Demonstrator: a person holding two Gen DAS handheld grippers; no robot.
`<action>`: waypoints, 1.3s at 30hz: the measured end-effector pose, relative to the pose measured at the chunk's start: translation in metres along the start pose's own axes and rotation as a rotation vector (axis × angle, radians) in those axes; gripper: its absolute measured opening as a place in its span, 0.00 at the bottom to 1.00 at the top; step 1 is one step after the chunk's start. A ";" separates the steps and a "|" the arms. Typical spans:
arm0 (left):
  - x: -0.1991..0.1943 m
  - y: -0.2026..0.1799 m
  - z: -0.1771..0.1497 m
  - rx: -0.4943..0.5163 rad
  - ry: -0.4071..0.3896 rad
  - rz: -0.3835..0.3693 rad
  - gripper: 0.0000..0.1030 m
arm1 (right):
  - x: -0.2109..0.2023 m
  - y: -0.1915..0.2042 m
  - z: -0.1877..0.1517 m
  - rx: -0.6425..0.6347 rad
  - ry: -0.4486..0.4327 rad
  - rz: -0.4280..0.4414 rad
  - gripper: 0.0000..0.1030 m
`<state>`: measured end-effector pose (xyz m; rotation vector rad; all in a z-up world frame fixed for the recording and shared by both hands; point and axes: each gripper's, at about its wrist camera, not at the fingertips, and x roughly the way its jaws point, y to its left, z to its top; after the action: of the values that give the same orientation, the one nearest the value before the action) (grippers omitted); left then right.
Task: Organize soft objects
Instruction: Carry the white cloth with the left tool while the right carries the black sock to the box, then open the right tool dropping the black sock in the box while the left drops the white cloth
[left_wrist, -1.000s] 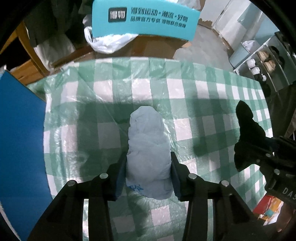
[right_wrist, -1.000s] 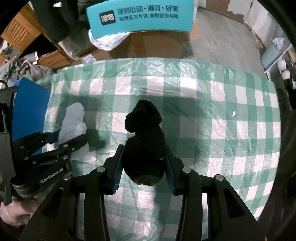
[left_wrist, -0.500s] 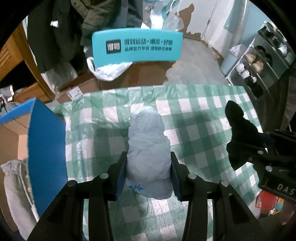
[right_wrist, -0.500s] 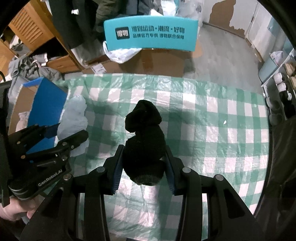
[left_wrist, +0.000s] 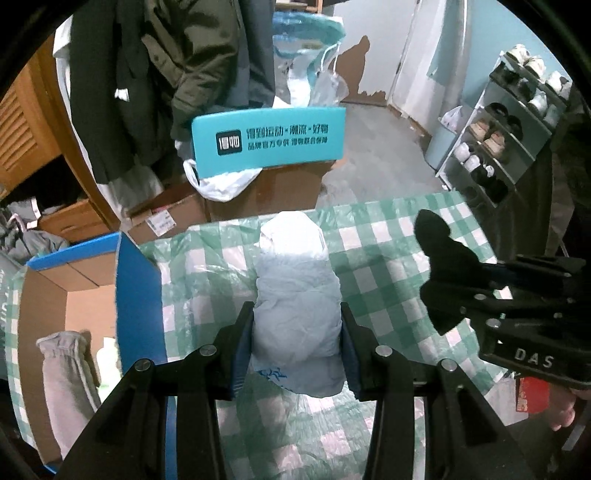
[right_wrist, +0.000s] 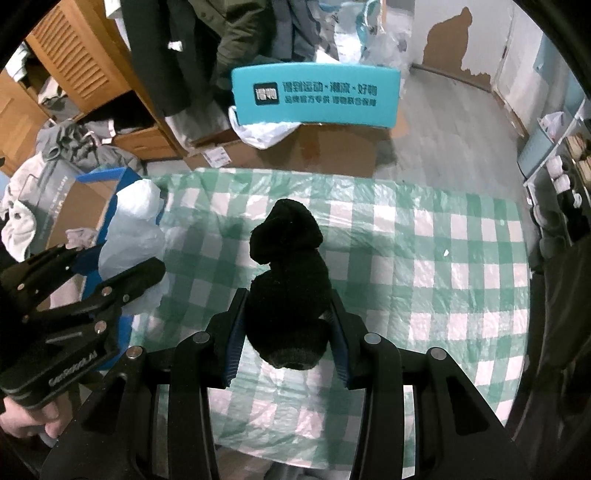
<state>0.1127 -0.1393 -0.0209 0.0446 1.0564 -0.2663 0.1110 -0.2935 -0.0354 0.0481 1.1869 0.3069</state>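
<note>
Left tool (left_wrist: 297, 332) clamps pale bundle (left_wrist: 295, 295); right tool (right_wrist: 286, 325) clamps black bundle (right_wrist: 286, 273).

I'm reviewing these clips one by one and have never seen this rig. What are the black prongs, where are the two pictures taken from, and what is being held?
There is no robot here: a person carries a two-finger clamp in each hand, with a wide-angle camera on each looking along its fingers. The left gripper is shut on a pale blue bundle; its view also shows the other clamp at the right. The right gripper is shut on a black knitted item; the other clamp appears at its left. Below both lies a green-and-white checked cloth. Beside it stands a blue-edged cardboard box holding a grey garment.
</note>
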 end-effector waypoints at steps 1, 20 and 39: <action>-0.003 0.000 0.000 0.002 -0.005 0.000 0.42 | -0.002 0.002 0.001 -0.002 -0.006 0.005 0.39; -0.051 0.029 -0.017 -0.051 -0.077 -0.008 0.42 | -0.024 0.043 0.004 -0.082 -0.054 0.050 0.39; -0.082 0.086 -0.046 -0.117 -0.113 0.020 0.42 | -0.021 0.110 0.010 -0.181 -0.050 0.094 0.39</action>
<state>0.0561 -0.0328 0.0190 -0.0642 0.9572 -0.1868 0.0897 -0.1920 0.0091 -0.0464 1.1052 0.4920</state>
